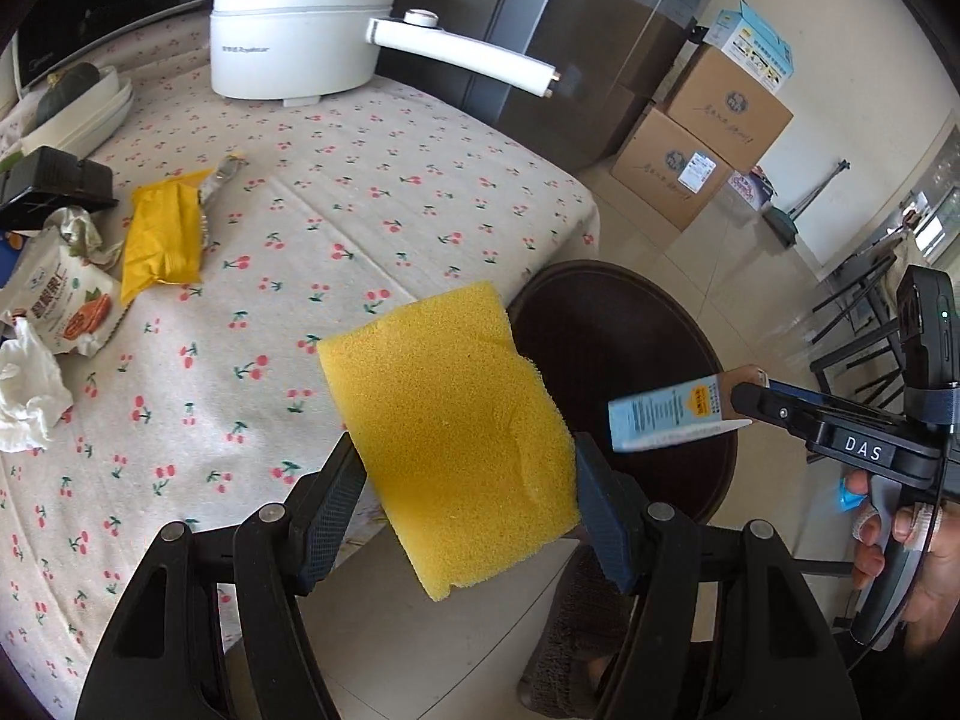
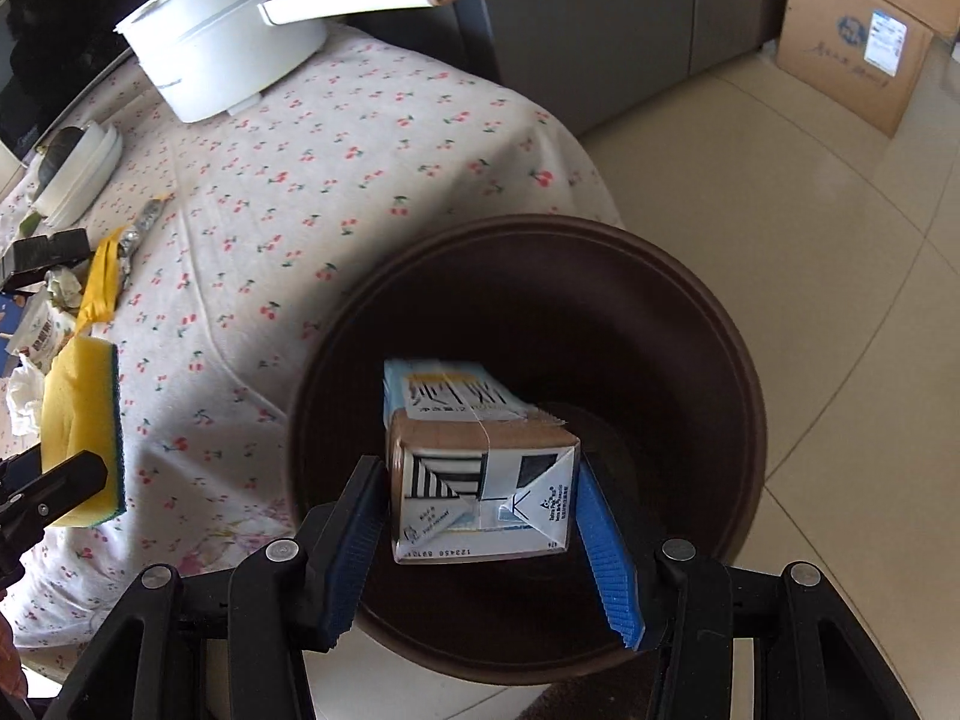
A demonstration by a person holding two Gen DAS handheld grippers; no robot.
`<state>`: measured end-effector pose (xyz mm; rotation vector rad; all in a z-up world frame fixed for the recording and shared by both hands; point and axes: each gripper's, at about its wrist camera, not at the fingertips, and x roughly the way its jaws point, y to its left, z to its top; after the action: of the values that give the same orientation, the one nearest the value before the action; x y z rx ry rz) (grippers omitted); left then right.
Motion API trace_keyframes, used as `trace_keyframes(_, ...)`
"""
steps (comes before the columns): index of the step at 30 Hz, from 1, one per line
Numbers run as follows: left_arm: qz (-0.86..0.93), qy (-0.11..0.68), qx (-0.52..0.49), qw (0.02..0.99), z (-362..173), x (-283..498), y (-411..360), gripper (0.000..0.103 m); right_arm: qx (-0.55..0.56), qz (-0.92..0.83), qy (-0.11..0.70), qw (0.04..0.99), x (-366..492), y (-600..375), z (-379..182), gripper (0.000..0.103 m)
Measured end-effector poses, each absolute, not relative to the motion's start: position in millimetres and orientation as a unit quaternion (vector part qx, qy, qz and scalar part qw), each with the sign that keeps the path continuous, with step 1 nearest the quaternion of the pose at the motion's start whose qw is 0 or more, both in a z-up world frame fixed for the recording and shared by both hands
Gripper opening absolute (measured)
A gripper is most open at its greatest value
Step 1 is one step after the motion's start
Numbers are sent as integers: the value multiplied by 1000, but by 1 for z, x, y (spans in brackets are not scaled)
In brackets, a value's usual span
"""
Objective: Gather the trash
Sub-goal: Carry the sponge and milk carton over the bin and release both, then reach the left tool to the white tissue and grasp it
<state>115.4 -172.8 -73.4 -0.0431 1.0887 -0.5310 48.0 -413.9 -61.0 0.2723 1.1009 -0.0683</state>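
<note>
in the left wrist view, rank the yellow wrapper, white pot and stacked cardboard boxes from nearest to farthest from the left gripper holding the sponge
1. Yellow wrapper, on the tablecloth, left of the left gripper that holds the sponge.
2. White pot, at the table's far end.
3. Stacked cardboard boxes, on the floor beyond the table, upper right.

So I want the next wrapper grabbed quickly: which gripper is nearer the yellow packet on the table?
Left. The left gripper, holding the sponge, is at the table edge, nearer the yellow packet. The right gripper holds the carton over the brown bin.
</note>
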Motion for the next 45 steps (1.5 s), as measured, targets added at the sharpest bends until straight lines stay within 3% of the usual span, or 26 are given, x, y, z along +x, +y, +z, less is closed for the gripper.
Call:
trace_keyframes(17, -326, 525, 34, 786, -118, 115, -271, 71, 140, -77, 540, 826, 27, -465, -82, 53)
trace_keyframes(21, -318, 531, 58, 783, -123, 117, -278, 76, 147, -85, 541, 824, 25, -477, -83, 53)
trace_keyframes(23, -308, 529, 75, 787, -124, 117, -279, 87, 148, -86, 541, 824, 24, -480, -83, 53)
trace_keyframes(35, -272, 521, 73, 805, -106, 122, -235, 95, 146, -96, 541, 822, 29, -479, -79, 54)
trace_keyframes(40, -246, 521, 66, 814, -97, 123, -204, 95, 147, -102, 543, 820, 33, -477, -77, 72)
trace_keyframes(45, -217, 523, 52, 823, -89, 126, -169, 96, 128, -94, 539, 828, 43, -459, -68, 75)
